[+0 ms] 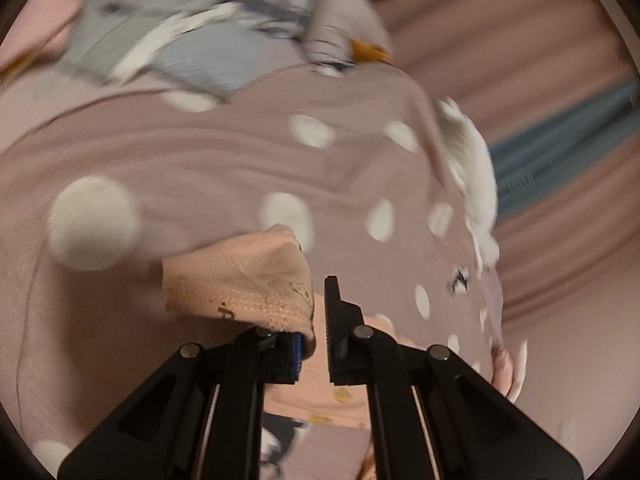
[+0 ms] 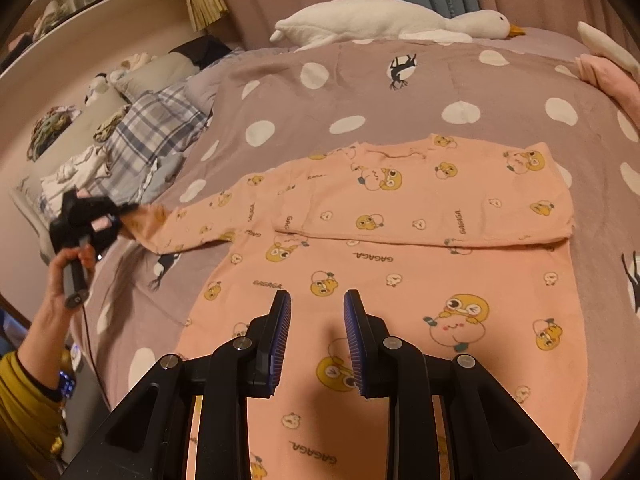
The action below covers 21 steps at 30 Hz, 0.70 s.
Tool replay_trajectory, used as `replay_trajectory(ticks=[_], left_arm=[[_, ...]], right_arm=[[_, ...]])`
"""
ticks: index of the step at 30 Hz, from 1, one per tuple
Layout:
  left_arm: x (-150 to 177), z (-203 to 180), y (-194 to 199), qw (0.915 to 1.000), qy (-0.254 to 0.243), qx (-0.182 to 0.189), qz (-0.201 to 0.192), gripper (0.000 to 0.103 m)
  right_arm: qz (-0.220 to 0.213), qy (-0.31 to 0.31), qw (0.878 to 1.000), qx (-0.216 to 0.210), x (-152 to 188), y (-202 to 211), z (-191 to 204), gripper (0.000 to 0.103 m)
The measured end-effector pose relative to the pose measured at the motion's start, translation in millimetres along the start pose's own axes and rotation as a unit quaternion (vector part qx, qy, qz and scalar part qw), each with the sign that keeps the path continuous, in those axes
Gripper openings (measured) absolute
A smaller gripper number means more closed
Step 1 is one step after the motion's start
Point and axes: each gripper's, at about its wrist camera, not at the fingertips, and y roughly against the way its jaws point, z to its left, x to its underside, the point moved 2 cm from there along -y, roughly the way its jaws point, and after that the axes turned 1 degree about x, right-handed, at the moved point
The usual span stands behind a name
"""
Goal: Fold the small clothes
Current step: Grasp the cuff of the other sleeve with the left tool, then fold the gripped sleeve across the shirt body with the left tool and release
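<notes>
A peach child's top [image 2: 384, 264] with cartoon prints lies flat on the dotted mauve bedspread [image 2: 360, 92]. Its right sleeve is folded across the chest. Its left sleeve [image 2: 200, 220] stretches out to the left. My left gripper [image 2: 120, 216] grips that sleeve's cuff [image 1: 248, 284], which drapes over the left finger in the blurred left wrist view, where the gripper [image 1: 316, 332] shows a small gap between its pads. My right gripper [image 2: 318, 320] is open and empty, hovering over the top's lower body.
A white plush goose [image 2: 384, 20] lies along the far edge of the bed. A plaid cloth [image 2: 156, 132] and loose clothes are piled at the left. A pink folded item [image 2: 608, 76] sits at the far right.
</notes>
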Motion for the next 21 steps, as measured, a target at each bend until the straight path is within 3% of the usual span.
replay_trajectory(ticks=[6, 11, 17, 21], left_arm=[[39, -85, -19, 0.9941, -0.104, 0.011, 0.030, 0.006], [79, -139, -40, 0.9860, -0.151, 0.034, 0.061, 0.006], [148, -199, -80, 0.9695, -0.212, 0.046, 0.113, 0.006], [201, -226, -105, 0.9530, -0.264, 0.035, 0.144, 0.007]], right_arm=[[-0.015, -0.009, 1.000, 0.001, 6, 16, -12, 0.027], [-0.025, -0.024, 0.999, 0.004, 12, 30, -30, 0.027], [-0.041, -0.048, 0.998, 0.012, 20, 46, -54, 0.027], [-0.045, -0.070, 0.996, 0.020, 25, 53, -69, 0.027]])
